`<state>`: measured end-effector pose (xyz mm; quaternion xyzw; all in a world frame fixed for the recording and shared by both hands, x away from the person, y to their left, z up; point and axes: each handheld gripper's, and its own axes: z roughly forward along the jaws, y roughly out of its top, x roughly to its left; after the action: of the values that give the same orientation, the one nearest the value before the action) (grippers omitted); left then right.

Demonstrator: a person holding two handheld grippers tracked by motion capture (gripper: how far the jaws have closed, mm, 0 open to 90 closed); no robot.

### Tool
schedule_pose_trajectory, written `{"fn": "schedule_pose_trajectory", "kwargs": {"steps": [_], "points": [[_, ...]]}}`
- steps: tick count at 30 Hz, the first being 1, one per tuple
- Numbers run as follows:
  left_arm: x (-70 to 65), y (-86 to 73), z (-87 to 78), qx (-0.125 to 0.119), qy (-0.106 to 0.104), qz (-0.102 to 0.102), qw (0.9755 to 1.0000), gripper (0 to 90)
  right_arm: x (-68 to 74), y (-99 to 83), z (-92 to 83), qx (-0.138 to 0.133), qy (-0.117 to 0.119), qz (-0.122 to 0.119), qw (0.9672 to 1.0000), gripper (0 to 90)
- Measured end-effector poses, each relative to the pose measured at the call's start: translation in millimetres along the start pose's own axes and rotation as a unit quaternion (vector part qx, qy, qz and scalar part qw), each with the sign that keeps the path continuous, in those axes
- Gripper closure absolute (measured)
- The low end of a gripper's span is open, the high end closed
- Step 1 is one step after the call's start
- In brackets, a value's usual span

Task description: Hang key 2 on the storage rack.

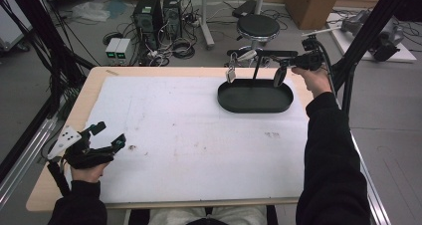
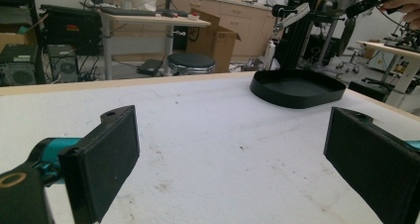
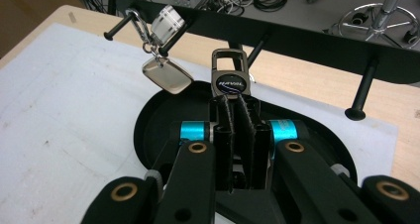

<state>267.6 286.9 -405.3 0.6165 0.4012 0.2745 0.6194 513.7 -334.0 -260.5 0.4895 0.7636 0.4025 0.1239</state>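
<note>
Right gripper (image 3: 236, 102) clamped on a dark keychain (image 3: 229, 74) (metal clasp on top, glossy black tag with small lettering), held over the black tray (image 3: 148, 130) near the rack's pegs (image 3: 115, 33), left gripper (image 2: 233, 154) wide apart over the white surface (image 2: 208, 135).

Even, soft overhead light fills the room. The white mat (image 1: 199, 135) reads bright, without hard shadows. Glare sits on the silver tag (image 3: 167, 76) at eleven o'clock. The near black pads (image 2: 101, 162) blur softly; the high view's edges bend slightly and darken.
</note>
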Motion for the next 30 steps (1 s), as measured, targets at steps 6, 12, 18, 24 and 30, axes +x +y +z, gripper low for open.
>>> {"fn": "schedule_pose_trajectory", "kwargs": {"steps": [6, 12, 18, 24, 30], "points": [[0.0, 0.0, 0.1, 0.000, -0.001, 0.001, 1.0000, 7.4, -3.6, -5.1, 5.5, 0.005, -0.003, 0.009, 0.9999, 85.6], [0.2, -0.1, 0.1, 0.002, 0.000, 0.001, 1.0000, 7.4, -5.6, -8.5, 13.6, 0.009, -0.005, 0.012, 0.9999, 85.5], [0.6, -0.1, -0.1, 0.002, 0.000, 0.002, 1.0000, 7.4, -6.0, -9.5, 21.0, 0.021, -0.009, 0.009, 0.9997, 85.4], [0.7, -0.2, -0.7, 0.002, 0.001, 0.002, 1.0000, 7.4, -6.4, -9.5, 27.0, 0.025, -0.014, 0.010, 0.9995, 85.2], [0.6, -0.2, -1.0, 0.001, 0.002, 0.001, 1.0000, 7.4, -4.5, -9.0, 33.7, 0.025, -0.017, 0.019, 0.9994, 84.5]]}}
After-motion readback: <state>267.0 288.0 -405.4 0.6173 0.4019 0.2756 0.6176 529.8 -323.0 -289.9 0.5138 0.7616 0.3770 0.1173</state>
